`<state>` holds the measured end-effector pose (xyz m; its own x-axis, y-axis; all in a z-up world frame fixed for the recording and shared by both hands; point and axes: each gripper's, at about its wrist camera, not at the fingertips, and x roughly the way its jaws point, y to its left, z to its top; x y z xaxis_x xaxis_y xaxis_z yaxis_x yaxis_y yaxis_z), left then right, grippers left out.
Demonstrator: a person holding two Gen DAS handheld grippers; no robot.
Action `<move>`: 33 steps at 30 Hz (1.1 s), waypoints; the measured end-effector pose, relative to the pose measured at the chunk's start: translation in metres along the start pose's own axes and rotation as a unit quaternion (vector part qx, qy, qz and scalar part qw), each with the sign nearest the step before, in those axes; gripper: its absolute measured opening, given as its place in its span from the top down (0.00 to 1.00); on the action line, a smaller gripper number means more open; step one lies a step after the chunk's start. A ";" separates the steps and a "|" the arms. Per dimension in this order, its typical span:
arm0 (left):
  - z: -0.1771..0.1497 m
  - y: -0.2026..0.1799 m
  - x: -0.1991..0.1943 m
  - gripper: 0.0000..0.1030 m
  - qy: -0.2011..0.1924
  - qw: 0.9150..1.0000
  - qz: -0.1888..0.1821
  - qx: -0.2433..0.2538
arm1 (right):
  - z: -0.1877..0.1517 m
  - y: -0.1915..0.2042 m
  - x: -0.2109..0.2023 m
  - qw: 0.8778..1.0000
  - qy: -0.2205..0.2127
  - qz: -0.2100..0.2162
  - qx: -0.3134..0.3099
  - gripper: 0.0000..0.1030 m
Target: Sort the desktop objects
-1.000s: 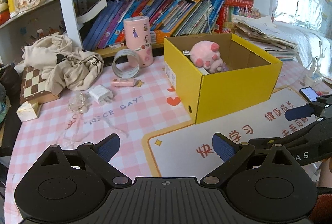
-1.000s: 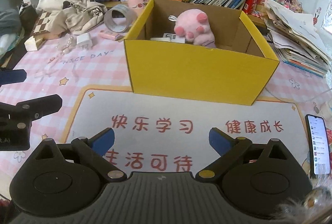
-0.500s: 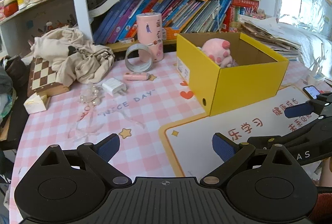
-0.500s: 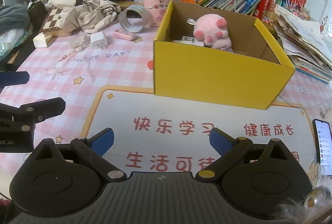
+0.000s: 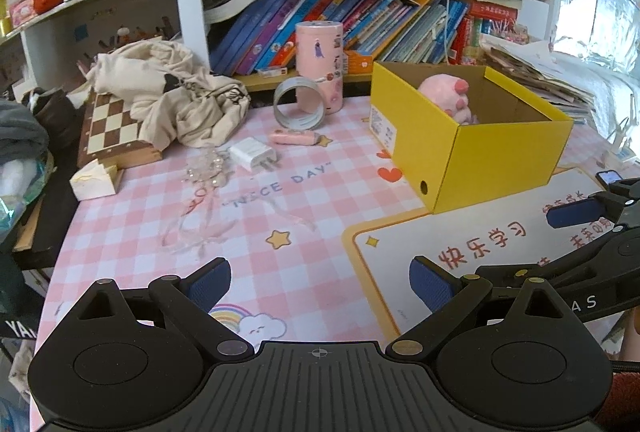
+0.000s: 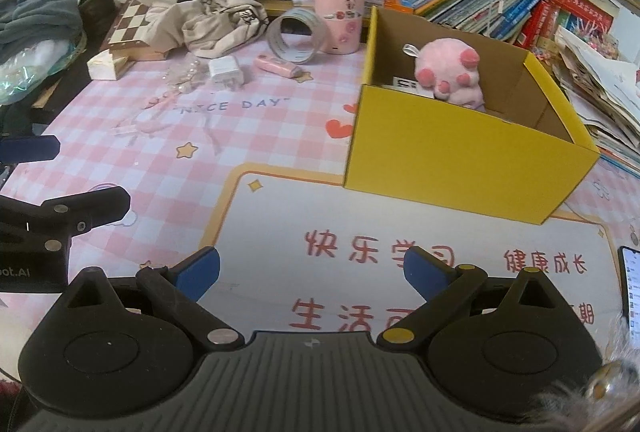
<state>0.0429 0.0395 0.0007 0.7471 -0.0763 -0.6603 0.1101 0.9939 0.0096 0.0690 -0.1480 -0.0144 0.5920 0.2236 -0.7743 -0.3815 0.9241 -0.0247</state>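
A yellow box stands on the desk mat with a pink plush toy inside. Left of it lie a tape roll, a pink cylinder can, a small pink stick-shaped item, a white charger plug and a bead string. My left gripper is open and empty above the checked mat. My right gripper is open and empty above the white mat panel, in front of the box.
A chessboard box and a crumpled beige cloth sit at the left. Leaning books fill the shelf behind. A paper stack lies right of the box. A phone lies at the right edge.
Both grippers have pulled back and shifted left, away from the yellow box. More of the pink checked mat and the loose items now shows. Both stay open.
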 end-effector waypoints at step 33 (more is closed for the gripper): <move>-0.004 0.051 0.007 0.05 0.009 0.997 0.043 -0.064 | 0.036 0.045 0.036 0.996 0.012 0.052 -0.070 0.03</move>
<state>0.0511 0.0904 -0.0070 0.7380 0.0099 -0.6748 -0.0392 0.9988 -0.0283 0.0987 -0.0877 -0.0206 0.5274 0.3078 -0.7919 -0.5364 0.8434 -0.0294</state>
